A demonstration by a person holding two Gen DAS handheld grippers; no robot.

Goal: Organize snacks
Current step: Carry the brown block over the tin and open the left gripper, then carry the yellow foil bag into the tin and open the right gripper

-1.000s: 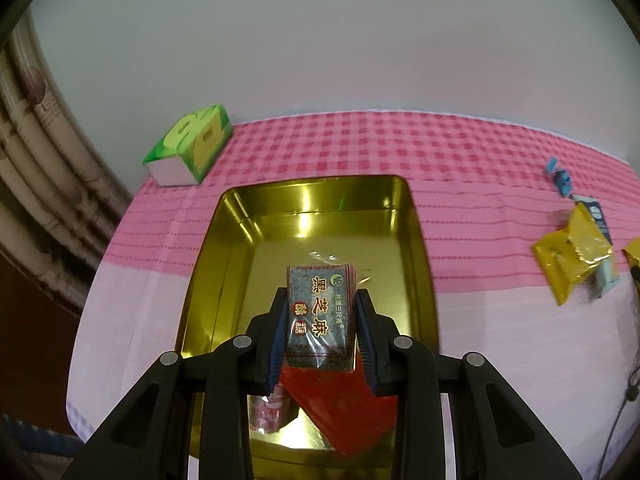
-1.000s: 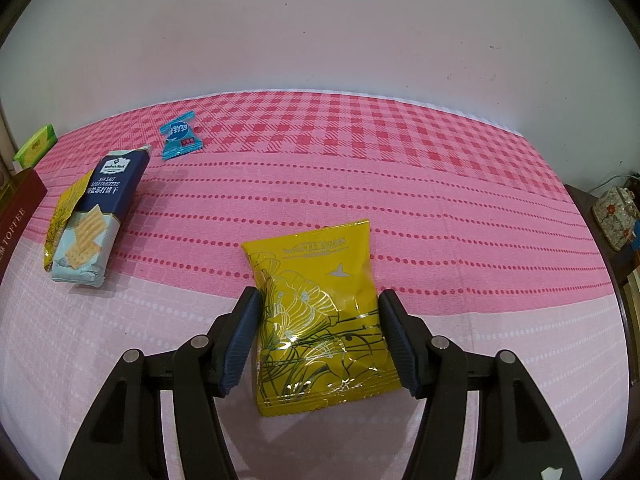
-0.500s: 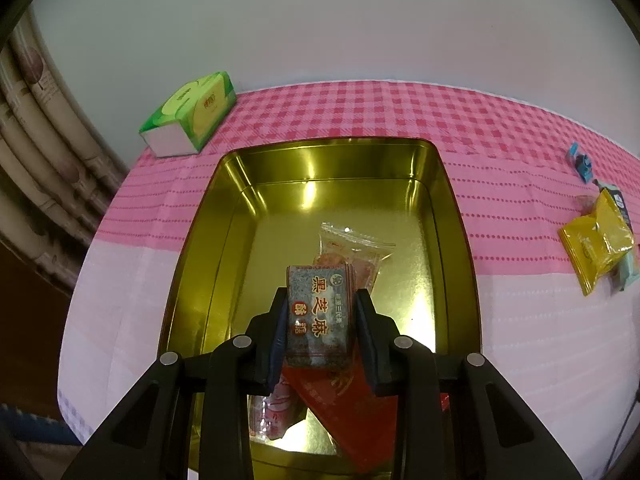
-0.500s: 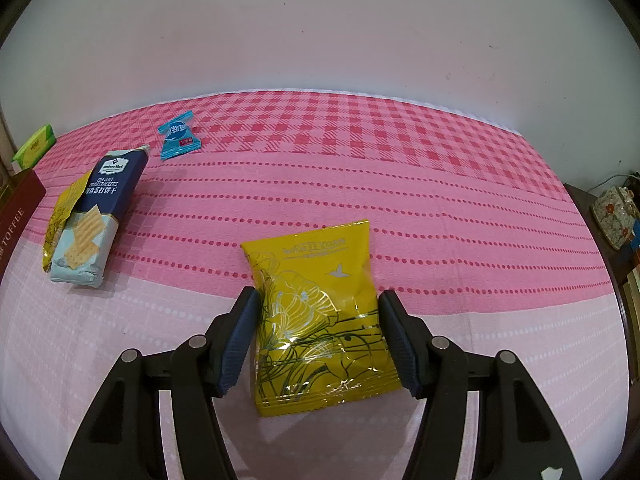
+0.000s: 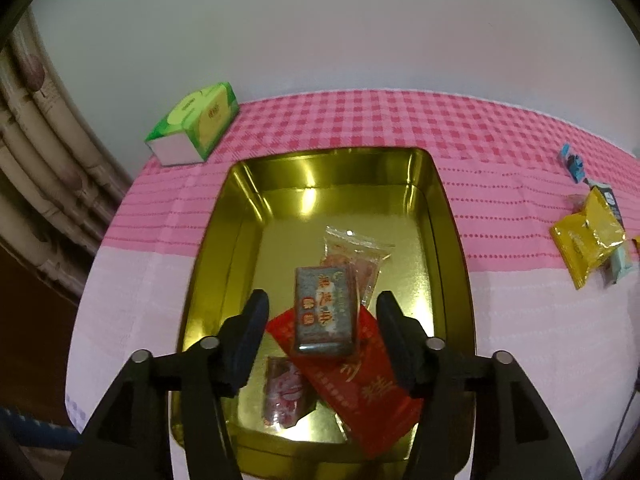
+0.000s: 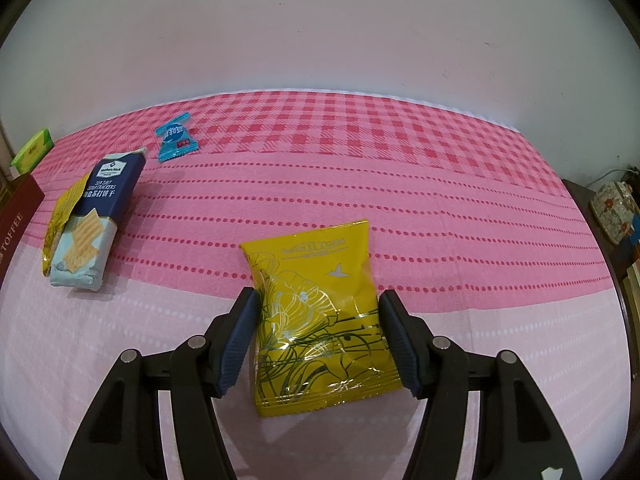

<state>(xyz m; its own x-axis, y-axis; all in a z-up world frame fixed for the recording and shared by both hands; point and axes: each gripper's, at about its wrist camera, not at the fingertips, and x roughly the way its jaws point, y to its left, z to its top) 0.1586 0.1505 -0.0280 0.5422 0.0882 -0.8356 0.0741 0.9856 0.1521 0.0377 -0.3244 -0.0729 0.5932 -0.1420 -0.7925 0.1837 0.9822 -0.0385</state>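
Observation:
A gold tin [image 5: 452, 240] stands on the pink cloth in the left wrist view. Inside it a grey sesame bar packet [image 5: 325, 316] lies on a red packet [image 5: 368, 392], with a clear orange-filled packet [image 5: 356, 256] behind and a small pinkish one [image 5: 284, 396] in front. My left gripper [image 5: 323, 300] hangs over the tin; its jaws are opening and stand apart from the grey packet. A yellow foil packet [image 6: 320, 320] lies on the cloth in the right wrist view, with my right gripper [image 6: 320, 296] closed on its two sides.
A green tissue box [image 5: 196, 124] sits at the table's back left corner. Left of the yellow packet lie a blue-and-white cracker pack [image 6: 96, 216] over another yellow packet, a small blue candy [image 6: 176, 140] and a dark red toffee lid [image 6: 16, 216]. The table's right edge borders a floral tin [image 6: 612, 208].
My left gripper's jaws have spread and let go of the grey packet, which now rests on the red packet in the tin. The right gripper and yellow packet have not moved.

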